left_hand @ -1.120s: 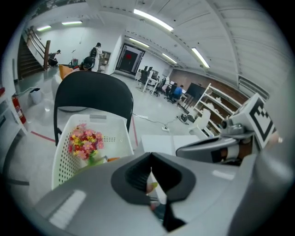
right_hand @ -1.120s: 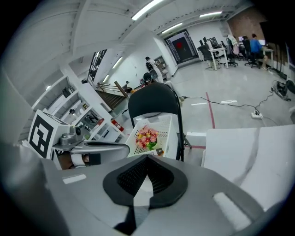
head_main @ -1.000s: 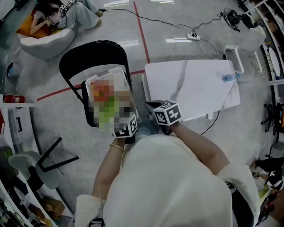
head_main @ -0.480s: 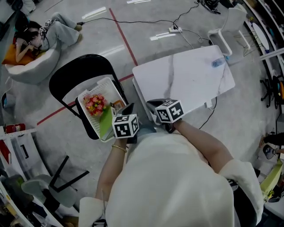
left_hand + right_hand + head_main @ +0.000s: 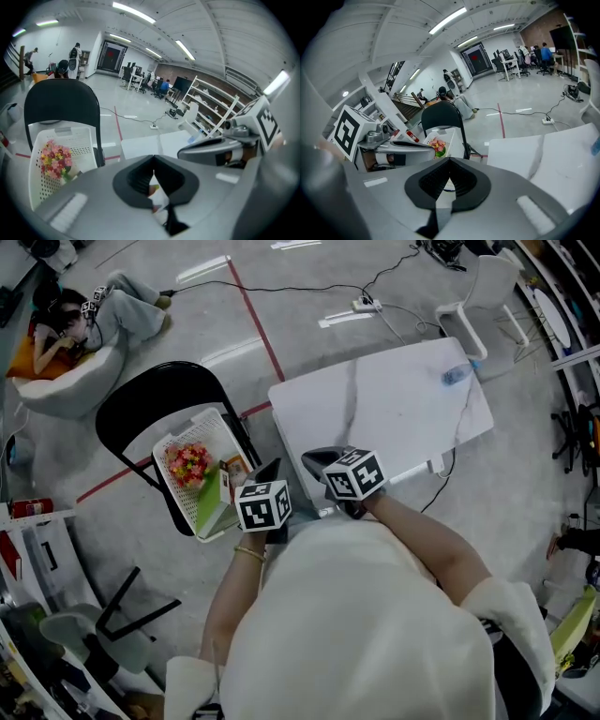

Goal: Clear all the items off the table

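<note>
Almost done, by the look of it. On the table point(image 5: 375, 418), only one small bottle point(image 5: 454, 374) left. Looks to be lying down at the far right corner, near the edge. Already in the basket point(image 5: 208, 421) on the chair point(image 5: 141, 399): flowers point(image 5: 187, 462) and some other bits, too small to tell.

On the left gripper point(image 5: 153, 159), fingers pressed together, nothing pinched. Same on the right gripper point(image 5: 449, 161): pressed together and empty. Both held close to the body, by the near edge of the table, well apart from the bottle.

Best to go with the right gripper, being on the bottle's side. Reach across the table first. Spread the fingers wide before getting there, not right on top of the bottle. Come down slowly, one finger on each side of the round middle. Go across the bottle, not along it.

Take care not to bump it. Round, so likely to roll, and close to the edge, so easy to knock off. Squeeze softly but firmly. Probably thin plastic, so likely to squash or slip. Lift a little, carry over to the basket, and let go low, beside the flowers, not on them.
</note>
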Available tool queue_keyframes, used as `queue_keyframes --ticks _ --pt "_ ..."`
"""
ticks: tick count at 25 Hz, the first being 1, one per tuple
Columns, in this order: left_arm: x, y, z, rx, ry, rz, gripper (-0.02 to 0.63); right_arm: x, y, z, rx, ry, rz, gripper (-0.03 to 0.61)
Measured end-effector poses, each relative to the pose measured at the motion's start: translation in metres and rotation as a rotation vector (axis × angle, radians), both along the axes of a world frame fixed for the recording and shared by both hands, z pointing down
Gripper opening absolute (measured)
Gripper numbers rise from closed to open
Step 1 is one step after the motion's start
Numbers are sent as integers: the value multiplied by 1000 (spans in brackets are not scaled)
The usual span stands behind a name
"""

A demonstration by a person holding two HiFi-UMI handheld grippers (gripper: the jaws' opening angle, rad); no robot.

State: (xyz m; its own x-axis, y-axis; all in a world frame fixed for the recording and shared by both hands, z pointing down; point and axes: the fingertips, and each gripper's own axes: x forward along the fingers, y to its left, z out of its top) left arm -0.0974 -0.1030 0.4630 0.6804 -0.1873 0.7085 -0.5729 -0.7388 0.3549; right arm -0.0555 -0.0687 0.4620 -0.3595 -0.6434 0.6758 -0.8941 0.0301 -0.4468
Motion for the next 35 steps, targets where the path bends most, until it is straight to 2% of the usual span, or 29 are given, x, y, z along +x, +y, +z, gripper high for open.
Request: queue_keyframes --ticks 3,9,17,20,28,35 --pt "19 12 3 -15 -3 -19 8 26 11 1 5 24 -1 -2" --pt "76 34 3 -7 -4 -19 8 90 36 -5 40 7 43 -1" --pt "160 78 1 -16 -1 55 8 169 75 -17 88 80 102 -1" --pt "193 96 2 -17 4 95 8 204 93 -14 80 89 154 0" --pt "274 138 12 -19 -2 187 8 307 140 -1 67 59 369 0" --pt "330 173 24 -43 -32 192 8 379 191 15 32 64 470 0"
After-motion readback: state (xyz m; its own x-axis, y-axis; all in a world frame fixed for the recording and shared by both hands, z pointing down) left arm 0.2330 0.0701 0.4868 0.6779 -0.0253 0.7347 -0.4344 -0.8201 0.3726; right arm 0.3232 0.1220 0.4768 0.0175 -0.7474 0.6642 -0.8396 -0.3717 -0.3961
